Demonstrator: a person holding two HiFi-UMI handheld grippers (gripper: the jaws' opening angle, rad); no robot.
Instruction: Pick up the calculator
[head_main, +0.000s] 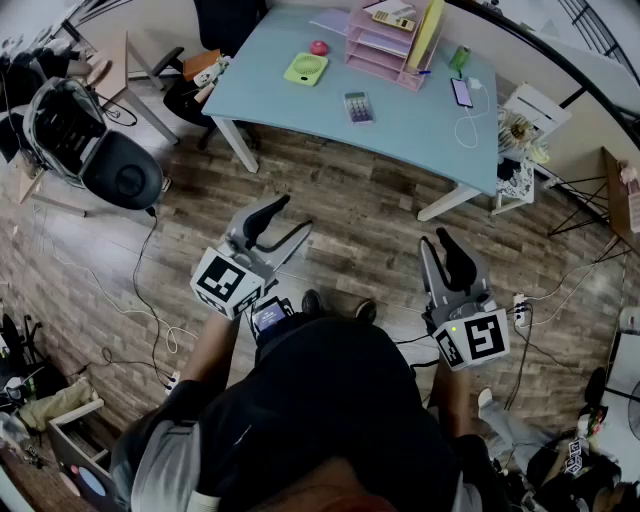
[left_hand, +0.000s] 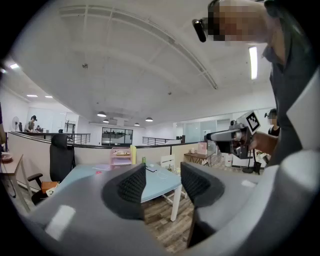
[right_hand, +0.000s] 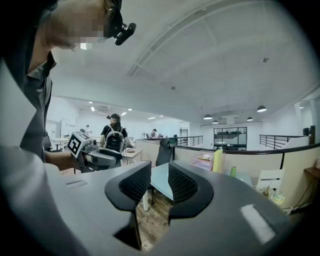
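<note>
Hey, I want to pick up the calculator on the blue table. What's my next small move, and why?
Probably step forward toward the table first. The calculator lies flat near its front edge, well beyond the left gripper and right gripper. Both are over the wooden floor, with jaws apart and nothing between them, so closing the distance comes first.

Even, bright light from ceiling lamps (left_hand: 253, 62); fisheye bending and dark vignette at edges; near foreground perhaps slightly soft.
</note>
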